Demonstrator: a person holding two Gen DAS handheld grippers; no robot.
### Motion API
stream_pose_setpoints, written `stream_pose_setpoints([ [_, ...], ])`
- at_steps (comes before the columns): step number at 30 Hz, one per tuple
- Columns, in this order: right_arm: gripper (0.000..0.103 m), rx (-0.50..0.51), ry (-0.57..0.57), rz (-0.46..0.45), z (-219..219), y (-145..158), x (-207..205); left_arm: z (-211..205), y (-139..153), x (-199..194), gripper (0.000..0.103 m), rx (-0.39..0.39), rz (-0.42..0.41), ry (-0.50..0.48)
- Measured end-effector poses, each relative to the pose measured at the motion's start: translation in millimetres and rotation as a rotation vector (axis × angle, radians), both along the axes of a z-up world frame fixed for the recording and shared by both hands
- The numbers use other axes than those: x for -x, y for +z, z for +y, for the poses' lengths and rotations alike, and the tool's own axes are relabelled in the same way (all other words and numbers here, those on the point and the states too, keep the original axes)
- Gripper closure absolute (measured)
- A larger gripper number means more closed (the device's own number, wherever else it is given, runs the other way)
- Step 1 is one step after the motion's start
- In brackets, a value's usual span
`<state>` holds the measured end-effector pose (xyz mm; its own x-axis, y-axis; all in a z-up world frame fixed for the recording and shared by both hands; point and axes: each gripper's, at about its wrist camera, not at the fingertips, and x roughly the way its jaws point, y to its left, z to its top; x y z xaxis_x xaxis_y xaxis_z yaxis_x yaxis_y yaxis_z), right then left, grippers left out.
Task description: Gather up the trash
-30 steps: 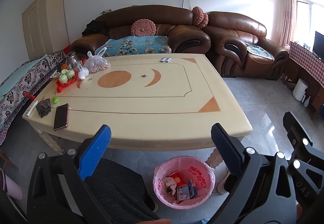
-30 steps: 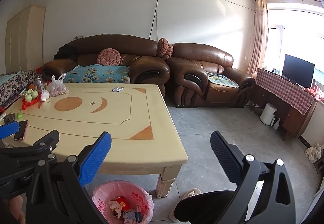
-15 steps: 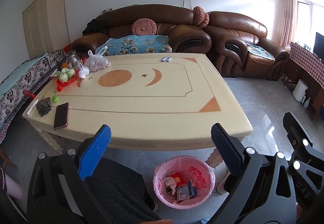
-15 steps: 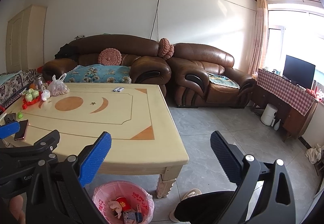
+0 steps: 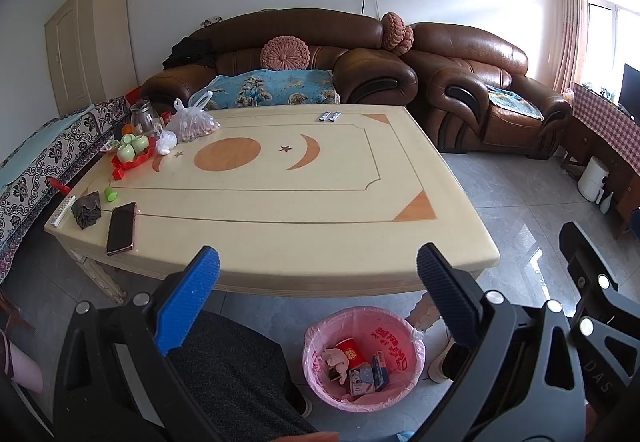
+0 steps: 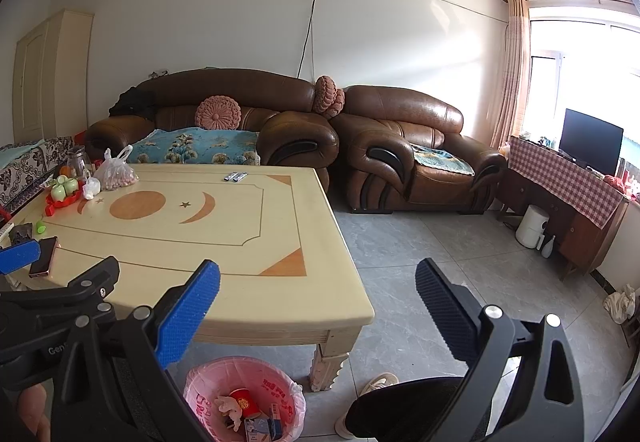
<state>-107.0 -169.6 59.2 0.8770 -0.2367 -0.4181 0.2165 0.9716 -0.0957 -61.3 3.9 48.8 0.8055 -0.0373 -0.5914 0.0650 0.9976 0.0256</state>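
Observation:
A bin lined with a pink bag [image 5: 362,358] [image 6: 244,398] stands on the floor under the table's near edge, holding a red paper cup [image 5: 349,352], small cartons and crumpled scraps. My left gripper [image 5: 316,282] hangs open above the table's near edge and the bin, nothing between its fingers. My right gripper [image 6: 316,294] is open too, empty, over the table's near right corner. On the cream table [image 5: 280,202] lie two small wrappers [image 5: 329,116] at the far edge and a white crumpled wad [image 5: 165,142] at the left.
At the table's left sit a phone [image 5: 120,228], a dark crumpled piece [image 5: 86,209], a green cap [image 5: 110,194], a red tray of green cups [image 5: 132,154], a plastic bag of nuts [image 5: 194,122] and a glass jug [image 5: 142,116]. Brown sofas [image 6: 400,146] stand behind. My knees and a shoe [image 6: 376,382] are by the bin.

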Motion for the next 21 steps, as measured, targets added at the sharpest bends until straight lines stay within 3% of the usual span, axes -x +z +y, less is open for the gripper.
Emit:
stream_pose_setpoints([
  [21,0.007,0.001,0.009,0.007,0.4,-1.5,-0.3,6.3,0.1,-1.1,0.006,0.039,0.018,0.019],
])
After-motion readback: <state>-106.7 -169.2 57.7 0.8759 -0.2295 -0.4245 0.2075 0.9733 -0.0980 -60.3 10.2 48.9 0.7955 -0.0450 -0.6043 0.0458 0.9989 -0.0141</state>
